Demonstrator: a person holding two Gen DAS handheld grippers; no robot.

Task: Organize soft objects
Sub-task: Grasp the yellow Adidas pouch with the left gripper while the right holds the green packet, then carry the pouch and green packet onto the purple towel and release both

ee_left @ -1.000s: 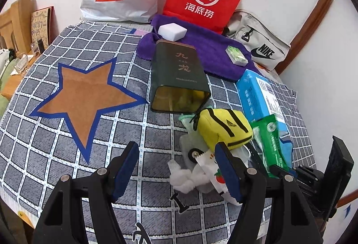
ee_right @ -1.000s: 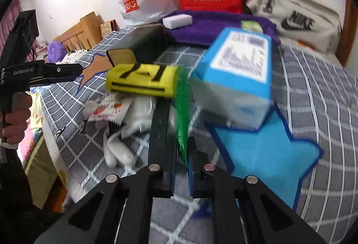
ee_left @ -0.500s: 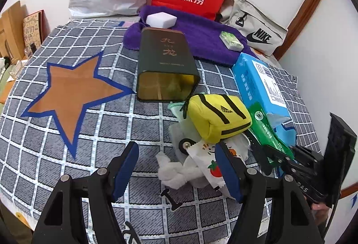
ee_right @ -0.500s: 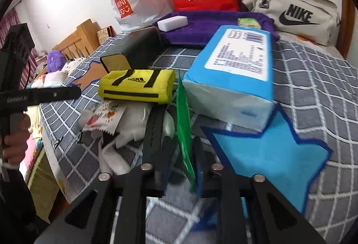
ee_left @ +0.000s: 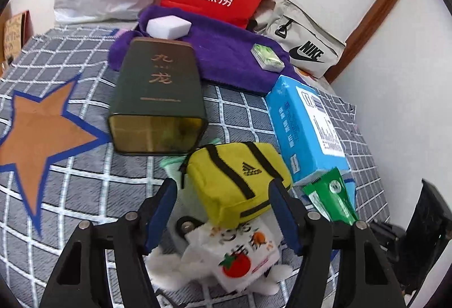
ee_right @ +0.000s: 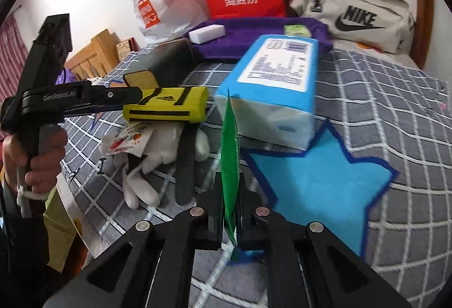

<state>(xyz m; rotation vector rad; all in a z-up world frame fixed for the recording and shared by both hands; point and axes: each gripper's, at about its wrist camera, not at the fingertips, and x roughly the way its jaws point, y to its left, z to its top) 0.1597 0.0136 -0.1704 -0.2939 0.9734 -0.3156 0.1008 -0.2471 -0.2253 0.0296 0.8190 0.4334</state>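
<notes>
Nearest to the left wrist camera, the left gripper (ee_left: 223,212) has come forward and lower than one second ago, and its blue-padded jaws are closing; the small yellow fabric pouch with black straps (ee_left: 240,178) now lies partly between them, but the pads do not press on it yet. Under the pouch lie the white packet with a tomato print (ee_left: 240,257) and some crumpled white soft material (ee_right: 158,155), all on the grey checked cloth (ee_left: 84,172). On the other side, the right gripper (ee_right: 230,220) is closed tight on the flat green foil sachet (ee_right: 230,144), which it holds on its edge above the blue star patch (ee_right: 316,178); before, the sachet was lower, against the pile. Just behind stands the blue and white pack of tissues (ee_right: 274,87), and further back lies the dark green rectangular tin (ee_left: 158,93) with its open mouth toward the pouch. I judge that the sachet is already lifted from the heap, and the yellow pouch is the next thing to be taken.
</notes>
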